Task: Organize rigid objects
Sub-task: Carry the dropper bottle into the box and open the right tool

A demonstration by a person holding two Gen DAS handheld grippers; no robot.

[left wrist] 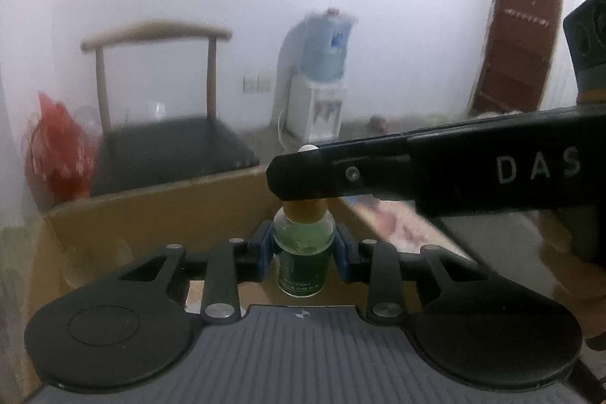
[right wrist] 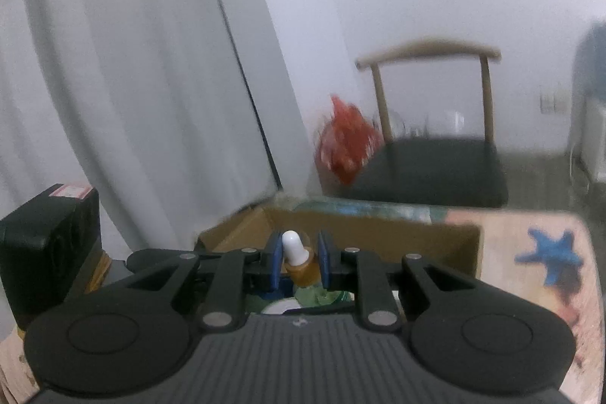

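My left tool clamps the body of a small green glass dropper bottle, upright. My right tool, nearly shut, pinches its amber collar and white rubber bulb from above. Bottle's long axis is vertical, between both tools, hanging over the open brown cardboard box on the table. Likely next: unscrew or lower it into the box; the left carries the weight.

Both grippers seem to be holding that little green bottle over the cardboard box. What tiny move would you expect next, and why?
Probably lower it into the cardboard box. The left gripper clamps the green bottle by its body, the right gripper pinches its dropper cap, and the box lies open right behind and below.
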